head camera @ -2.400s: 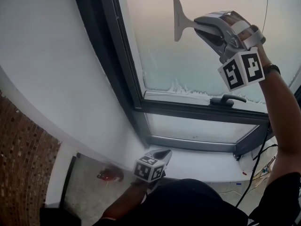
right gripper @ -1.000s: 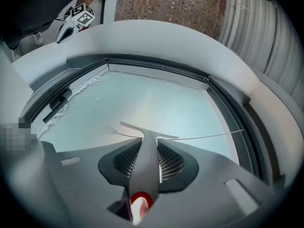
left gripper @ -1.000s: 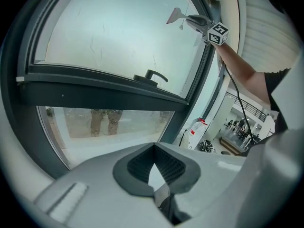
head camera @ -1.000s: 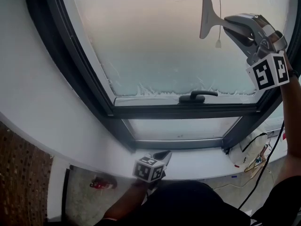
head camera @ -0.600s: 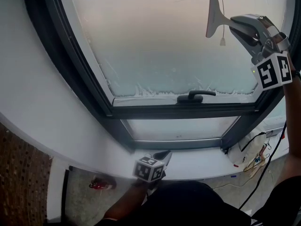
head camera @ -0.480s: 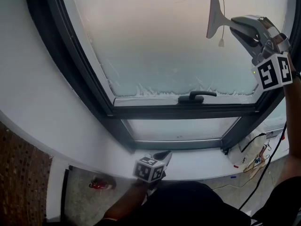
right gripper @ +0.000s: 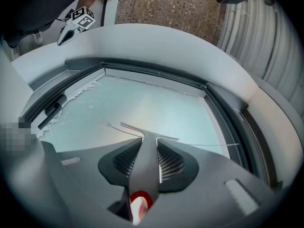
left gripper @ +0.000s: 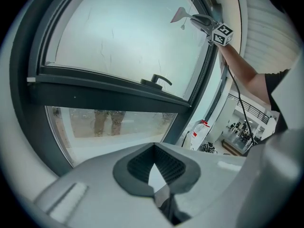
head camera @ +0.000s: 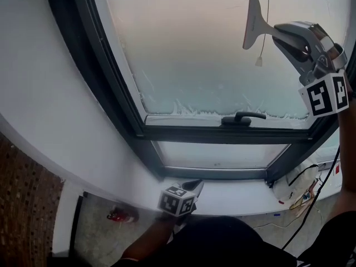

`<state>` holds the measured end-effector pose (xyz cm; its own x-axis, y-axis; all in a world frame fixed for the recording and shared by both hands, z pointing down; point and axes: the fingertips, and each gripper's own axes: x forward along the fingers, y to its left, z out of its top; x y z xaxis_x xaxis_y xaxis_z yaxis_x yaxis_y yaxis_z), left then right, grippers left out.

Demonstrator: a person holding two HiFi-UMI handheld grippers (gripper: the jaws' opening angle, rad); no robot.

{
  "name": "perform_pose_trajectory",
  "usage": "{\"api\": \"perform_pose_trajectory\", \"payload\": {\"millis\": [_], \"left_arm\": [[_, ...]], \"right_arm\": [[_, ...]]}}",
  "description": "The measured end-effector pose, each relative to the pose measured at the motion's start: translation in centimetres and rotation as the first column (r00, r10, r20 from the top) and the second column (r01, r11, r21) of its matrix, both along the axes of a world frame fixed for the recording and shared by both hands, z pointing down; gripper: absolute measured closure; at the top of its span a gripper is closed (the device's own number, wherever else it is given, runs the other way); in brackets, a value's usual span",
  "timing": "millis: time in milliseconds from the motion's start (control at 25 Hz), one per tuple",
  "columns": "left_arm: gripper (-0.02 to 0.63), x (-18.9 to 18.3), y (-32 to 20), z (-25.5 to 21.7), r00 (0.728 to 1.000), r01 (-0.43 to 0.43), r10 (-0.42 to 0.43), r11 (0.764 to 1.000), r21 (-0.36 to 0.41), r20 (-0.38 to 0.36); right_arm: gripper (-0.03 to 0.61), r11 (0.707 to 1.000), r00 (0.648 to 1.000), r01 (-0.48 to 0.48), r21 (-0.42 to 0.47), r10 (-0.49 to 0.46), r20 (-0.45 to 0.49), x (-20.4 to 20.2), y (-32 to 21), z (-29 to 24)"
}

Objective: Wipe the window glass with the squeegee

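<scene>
Left tool [head camera: 189, 188] is parked low, just over the sill [head camera: 239, 198], well away from the pane. Its jaws are pressed together with nothing between them. My read is it's idle, since this is a one-tool job.

Window glass [head camera: 189, 49] looks hazy all over. A ragged white residue line [head camera: 183, 108] runs along the bottom edge, just above the window handle [head camera: 243, 117]. It looks like suds or frost, can't tell which. I'd guess the lower strip hasn't been wiped yet.

Squeegee [head camera: 257, 24] is up at the upper right of the pane, with its blade running roughly top to bottom and its face toward the glass. Blade looks on or just off the glass, contact not confirmable. The hanging cord [head camera: 267, 15] crosses right behind the blade, so there's a snag risk on a sideways pull.

Right tool [head camera: 280, 33] is pinching the squeegee by the neck of its handle. In the right gripper view the stem runs straight out between the pads [right gripper: 171, 161]. Gripping in line with the tool keeps the blade square and lets the arm push into the pane. The arm is reaching high and the grip sits well behind the blade, so even pressure along the edge will likely depend on wrist angle.
</scene>
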<state>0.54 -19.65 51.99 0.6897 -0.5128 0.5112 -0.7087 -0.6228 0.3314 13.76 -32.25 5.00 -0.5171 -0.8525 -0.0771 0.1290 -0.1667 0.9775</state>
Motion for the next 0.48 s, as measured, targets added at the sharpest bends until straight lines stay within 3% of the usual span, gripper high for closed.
{"api": "perform_pose_trajectory", "payload": {"millis": [200, 480], "left_arm": [[0.614, -2.8, -0.2, 0.1, 0.998, 0.060, -0.060, 0.998, 0.005, 0.006], [0.614, -8.5, -0.2, -0.6, 0.983, 0.183, -0.183, 0.983, 0.019, 0.003]], "right_arm": [[0.454, 0.991, 0.991, 0.130, 0.026, -0.130, -0.019, -6.7, 1.3, -0.9], [0.454, 0.952, 0.952, 0.306, 0.003, -0.306, 0.019, -16.5, 1.6, -2.6]]}}
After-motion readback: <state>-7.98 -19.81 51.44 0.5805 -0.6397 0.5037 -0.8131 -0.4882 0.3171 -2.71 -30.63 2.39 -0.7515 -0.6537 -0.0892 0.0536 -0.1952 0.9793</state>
